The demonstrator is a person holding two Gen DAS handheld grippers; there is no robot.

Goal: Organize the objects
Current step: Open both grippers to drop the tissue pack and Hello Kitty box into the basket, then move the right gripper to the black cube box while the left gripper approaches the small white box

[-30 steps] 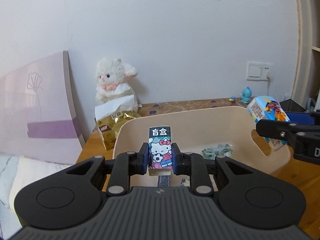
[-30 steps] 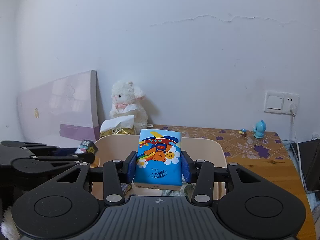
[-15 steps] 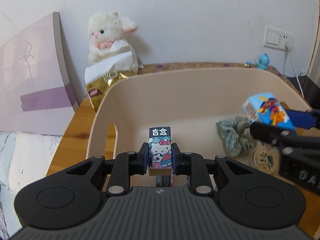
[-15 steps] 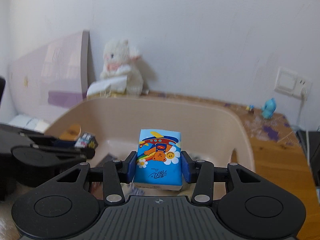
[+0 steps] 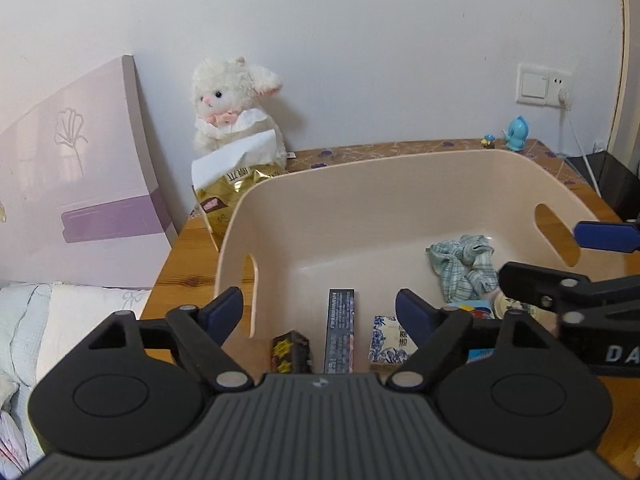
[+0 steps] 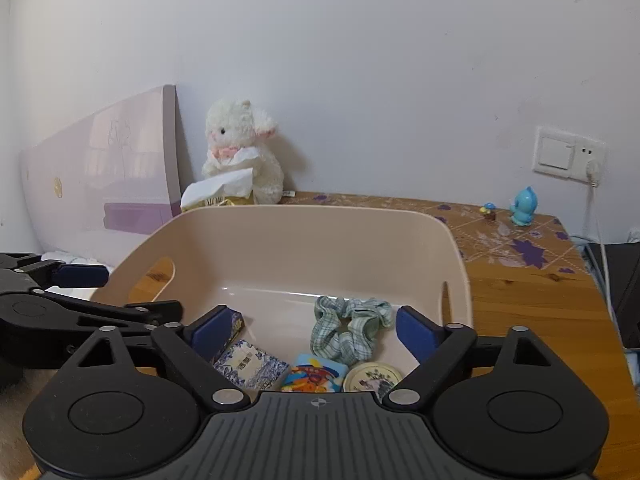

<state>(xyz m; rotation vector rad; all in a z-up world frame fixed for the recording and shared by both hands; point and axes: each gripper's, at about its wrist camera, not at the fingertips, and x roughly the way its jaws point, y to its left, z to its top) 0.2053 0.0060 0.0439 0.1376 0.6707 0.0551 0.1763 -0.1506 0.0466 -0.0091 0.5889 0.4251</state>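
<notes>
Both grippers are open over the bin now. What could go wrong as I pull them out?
The left gripper and right gripper hang close together inside the bin, so they could knock each other. The scrunchie lies right by the right gripper's fingers and might snag and lift out.

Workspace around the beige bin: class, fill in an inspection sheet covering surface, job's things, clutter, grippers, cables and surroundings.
Surface: wooden table, patterned mat at the back.
Job's things: beige bin holds a checked scrunchie, blue cartoon tissue pack, round tin, blue-white patterned box, dark slim box and small dark box.
Clutter: plush lamb, gold snack bag, blue figurine.
Grippers: left hand-held gripper and right hand-held gripper both open, empty, over the bin.
Cables: white cable from wall socket.
Surroundings: white wall, lilac board.
</notes>
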